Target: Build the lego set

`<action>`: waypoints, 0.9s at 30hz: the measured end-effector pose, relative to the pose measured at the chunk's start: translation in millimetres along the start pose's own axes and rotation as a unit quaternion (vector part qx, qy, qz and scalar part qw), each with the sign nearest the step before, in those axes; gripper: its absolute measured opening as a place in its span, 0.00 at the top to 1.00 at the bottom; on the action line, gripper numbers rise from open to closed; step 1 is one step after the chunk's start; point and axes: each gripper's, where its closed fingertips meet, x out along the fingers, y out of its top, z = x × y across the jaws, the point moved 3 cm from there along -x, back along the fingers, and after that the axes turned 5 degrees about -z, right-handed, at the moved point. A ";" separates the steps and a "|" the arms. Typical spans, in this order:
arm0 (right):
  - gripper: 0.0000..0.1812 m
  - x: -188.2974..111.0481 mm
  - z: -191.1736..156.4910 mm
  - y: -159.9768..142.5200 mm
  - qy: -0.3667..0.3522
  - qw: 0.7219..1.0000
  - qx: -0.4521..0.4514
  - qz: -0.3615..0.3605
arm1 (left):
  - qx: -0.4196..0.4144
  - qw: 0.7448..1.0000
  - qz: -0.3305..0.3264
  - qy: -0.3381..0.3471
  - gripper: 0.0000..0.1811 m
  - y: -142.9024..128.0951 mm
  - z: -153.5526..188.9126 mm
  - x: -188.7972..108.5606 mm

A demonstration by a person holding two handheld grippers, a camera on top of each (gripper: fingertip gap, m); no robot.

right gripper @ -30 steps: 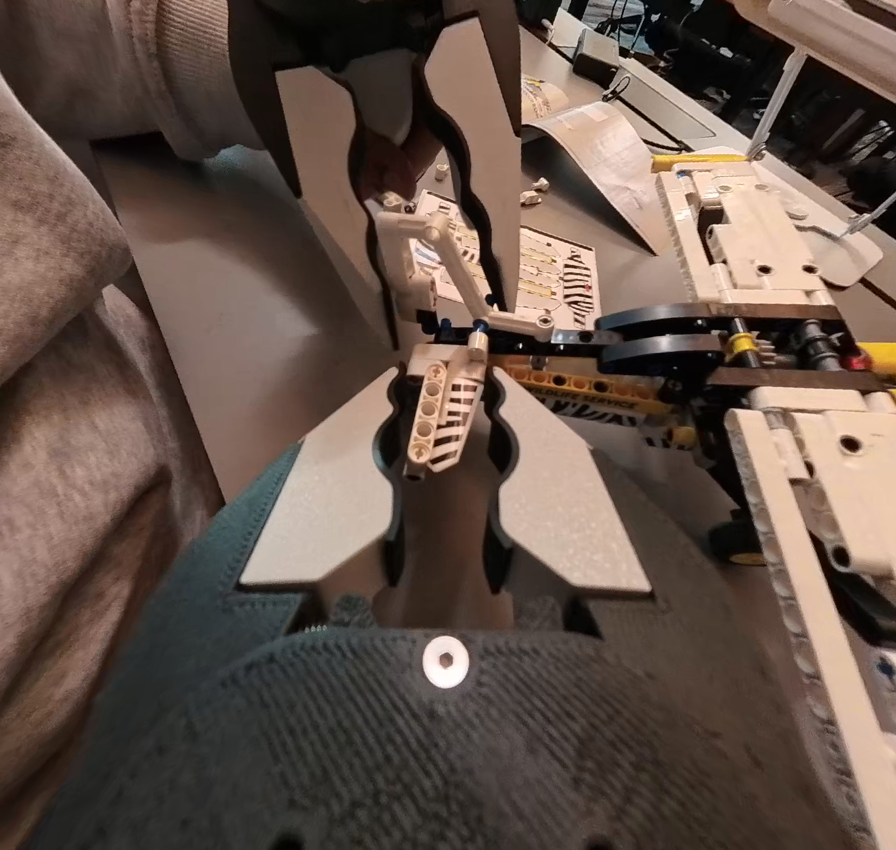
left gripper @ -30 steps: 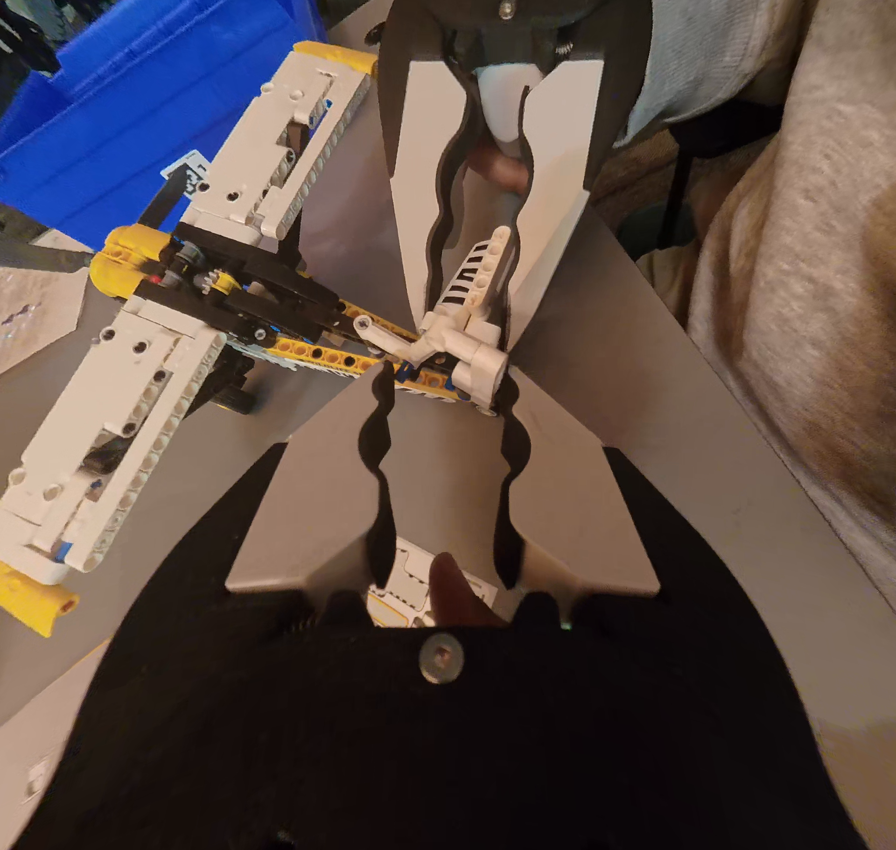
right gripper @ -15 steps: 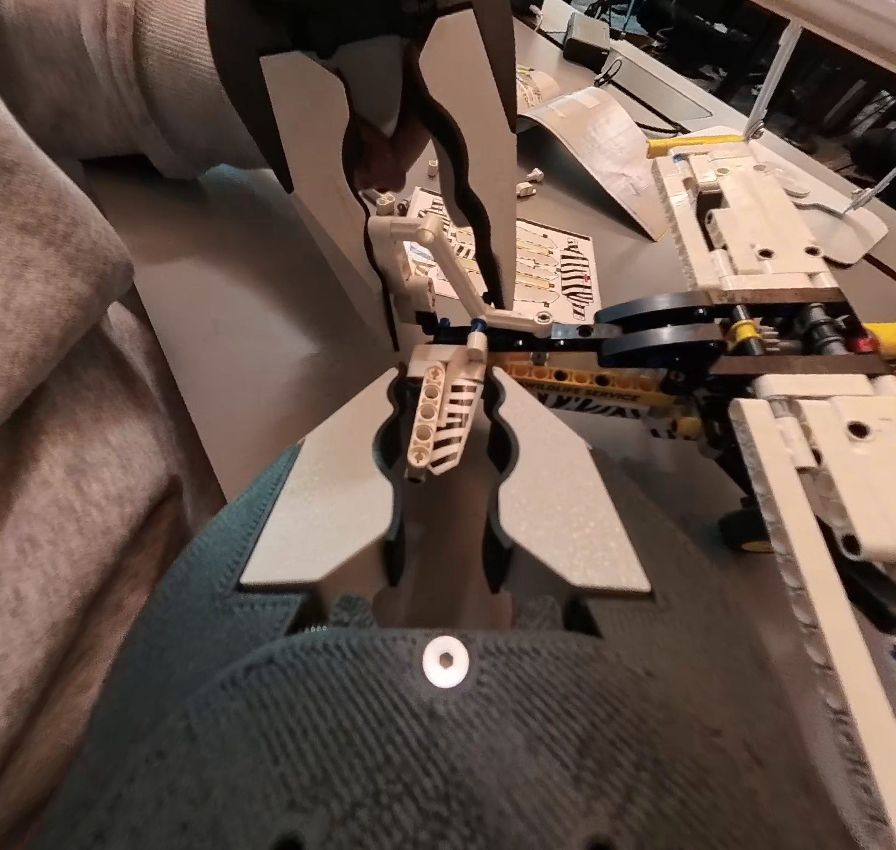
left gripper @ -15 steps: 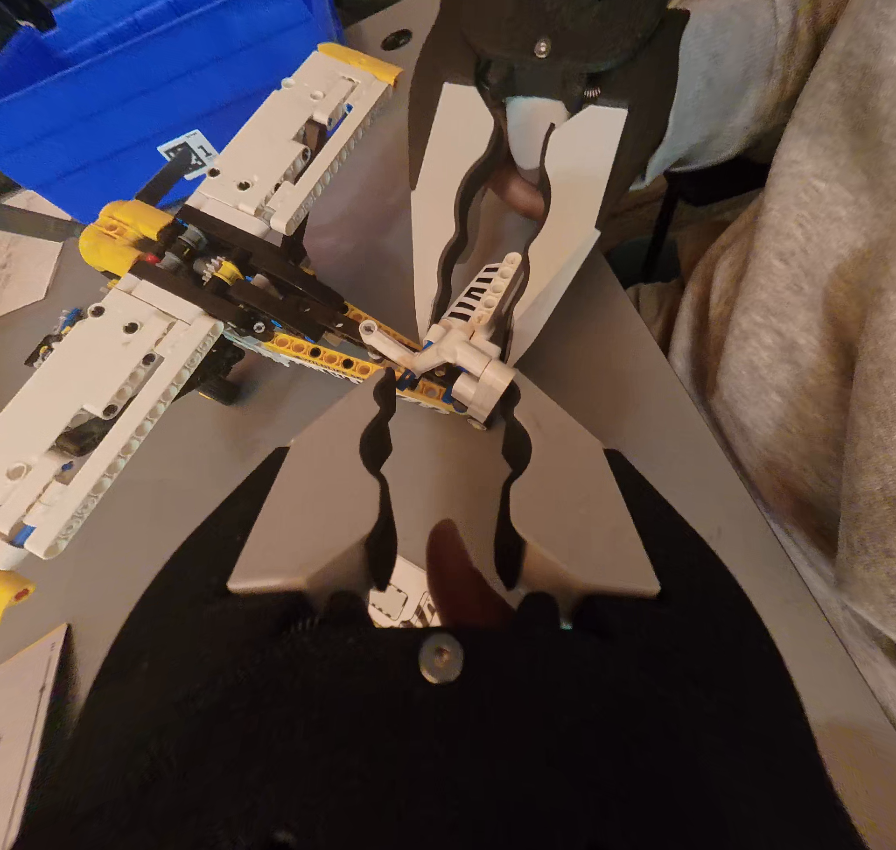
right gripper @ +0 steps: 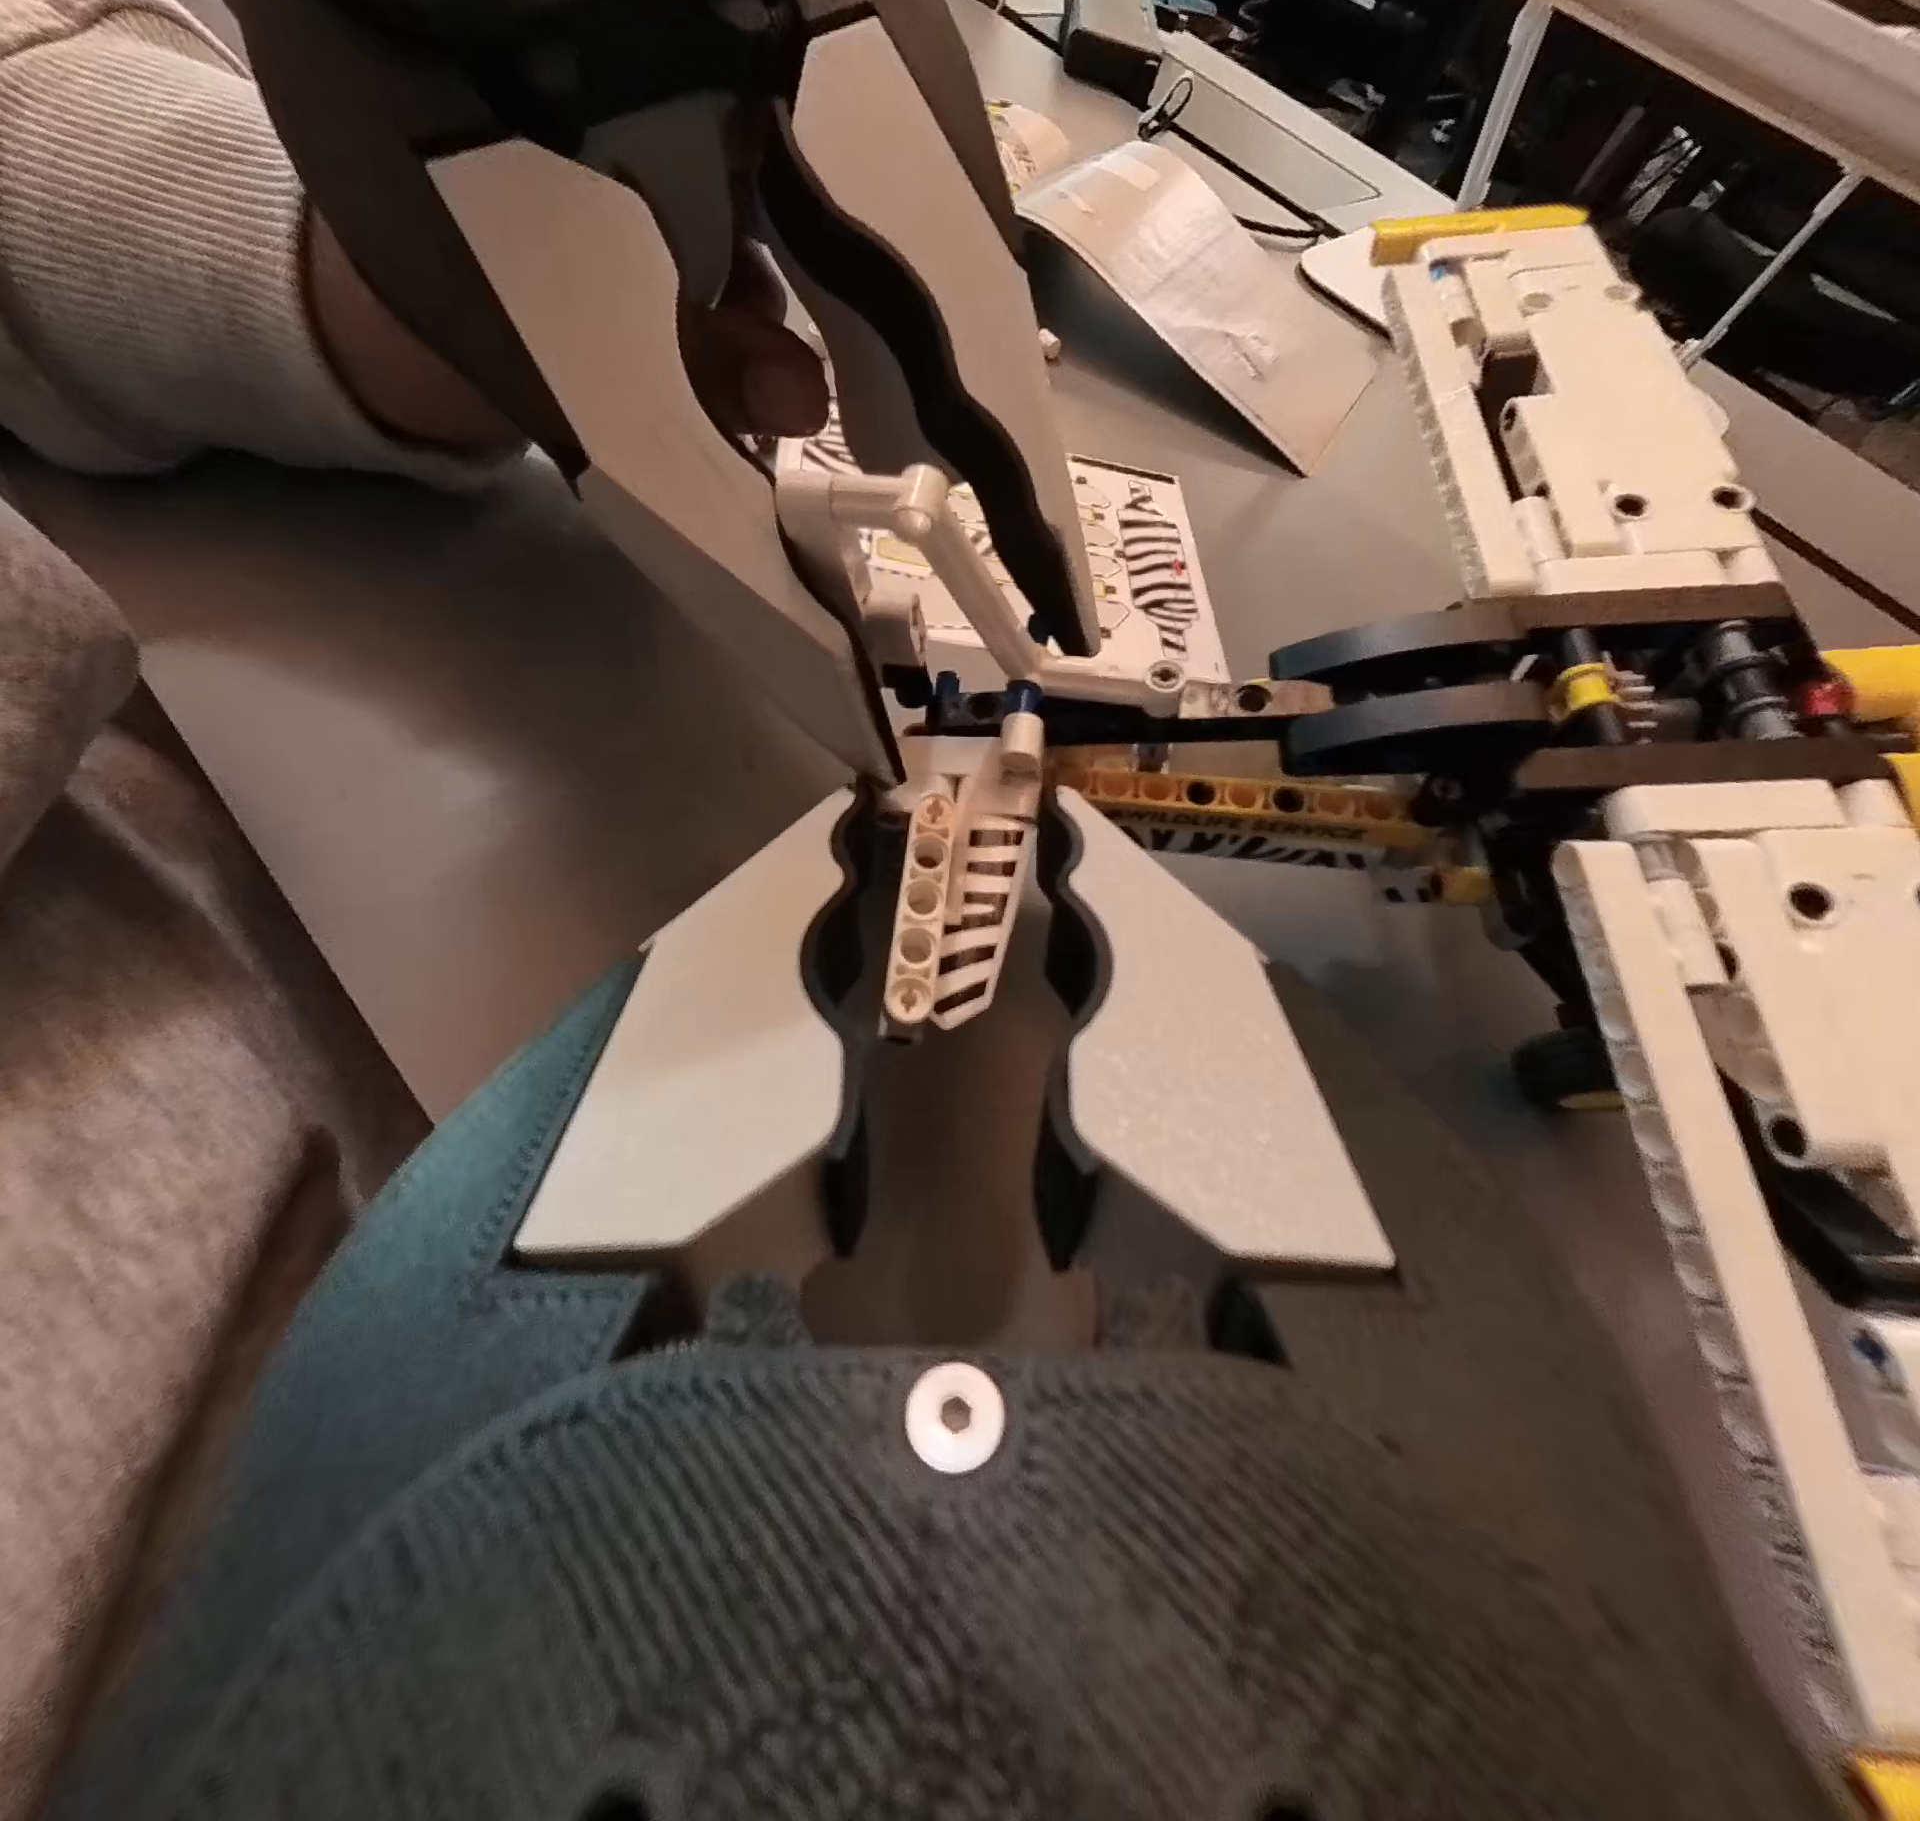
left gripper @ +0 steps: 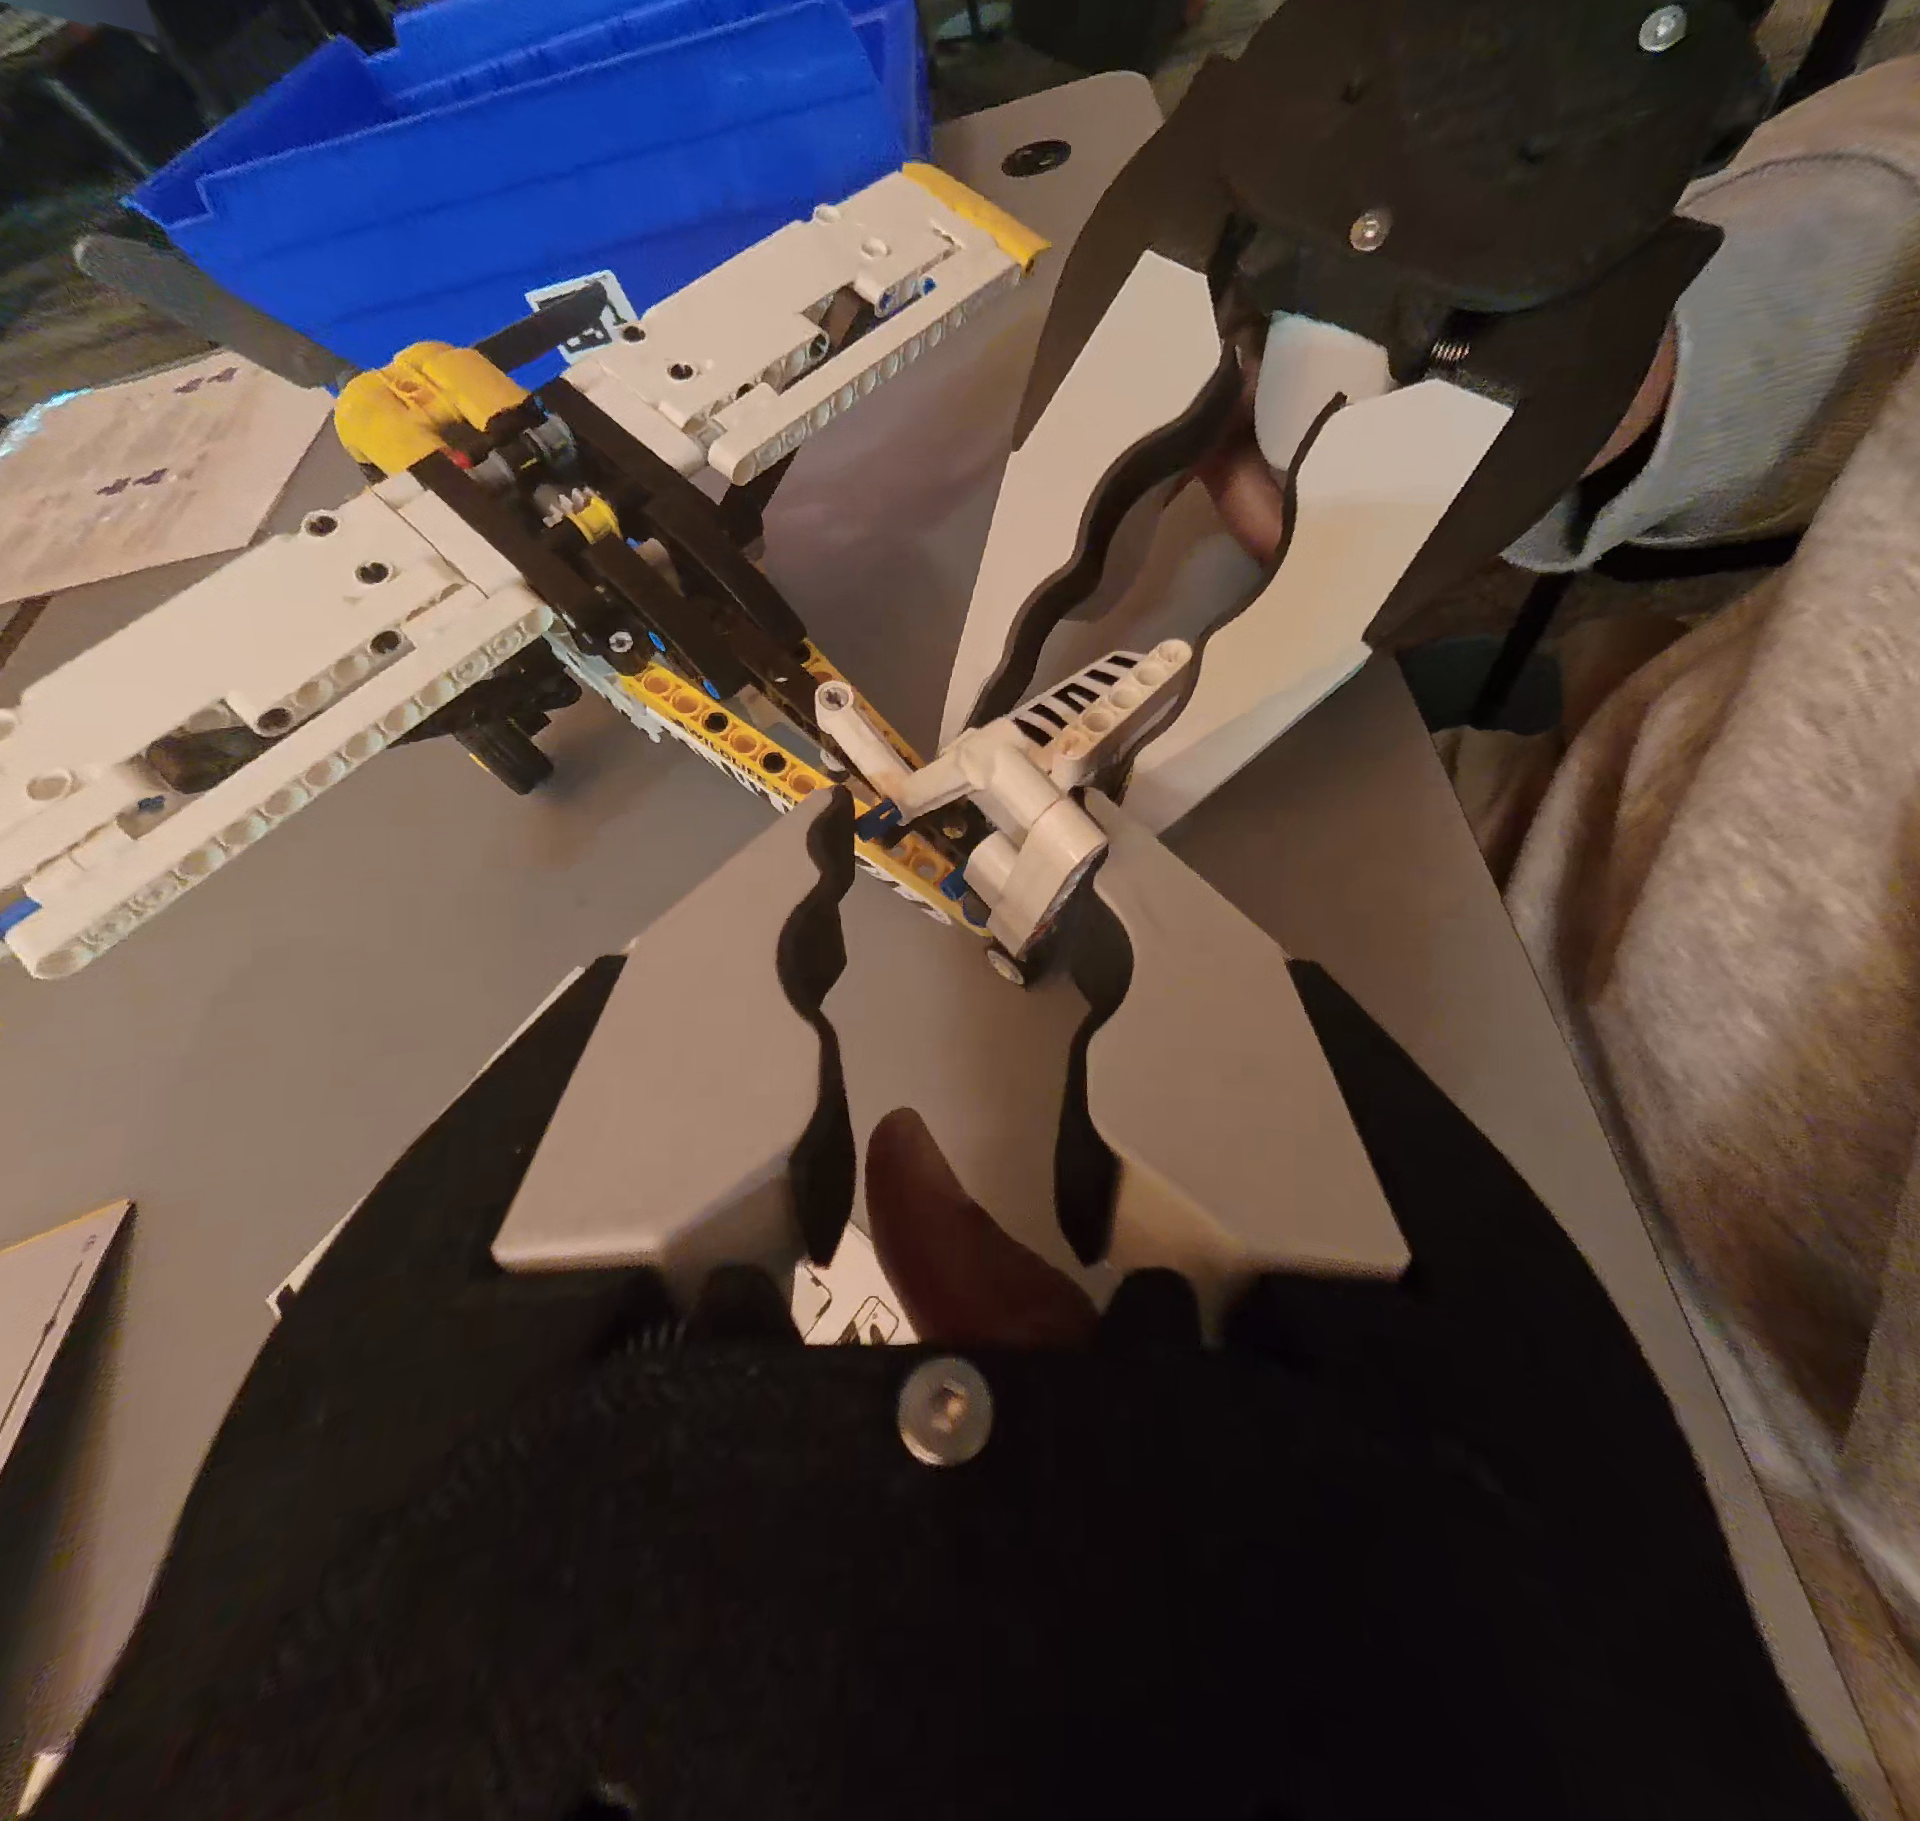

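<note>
A white, yellow and black lego plane (left gripper: 436,628) lies on the grey table (left gripper: 312,992), its tail pointing at me. My left gripper (left gripper: 966,826) is shut on the tail end, a white block (left gripper: 1039,846) on the yellow beam (right gripper: 1226,795). My right gripper (right gripper: 961,805) is shut on the white fin with black stripes (right gripper: 966,919), which stands at the tail. The two grippers meet tip to tip. The right gripper (left gripper: 1060,779) also shows in the left wrist view, with the fin (left gripper: 1091,701) between its fingers. The left gripper (right gripper: 971,701) shows in the right wrist view.
A blue bin (left gripper: 540,130) stands behind the plane's wing. A striped sticker sheet (right gripper: 1143,566) and an open instruction booklet (right gripper: 1174,265) lie beyond the tail. Papers (left gripper: 135,462) lie at the left. The person's beige sleeve (left gripper: 1714,940) is along the table's near edge.
Both grippers keep their hold. The plane has swung a little in both views, and the left wrist view now sees it from slightly higher.
</note>
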 end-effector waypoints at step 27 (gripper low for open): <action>0.96 -8.6 11.7 11.3 -0.064 0.993 0.095 -0.040 | -0.047 0.991 0.032 -0.125 0.44 4.6 31.5 -0.7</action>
